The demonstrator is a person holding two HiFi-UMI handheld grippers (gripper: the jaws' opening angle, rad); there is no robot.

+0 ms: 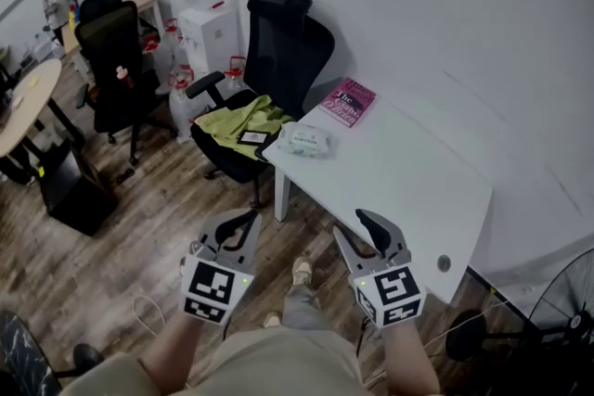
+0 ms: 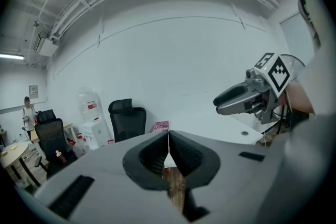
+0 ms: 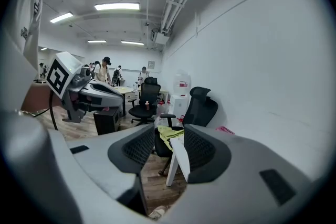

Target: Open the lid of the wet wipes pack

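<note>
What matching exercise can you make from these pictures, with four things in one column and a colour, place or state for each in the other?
Things:
1. wet wipes pack
2. book
3. cloth
4. left gripper

Descriptions:
A. pink cover
B. on the seat of the black chair
C. jaws together, nothing held
D. pale, at the end of the table next to the chair

Pairs: 1-D, 2-A, 3-B, 4-C
</note>
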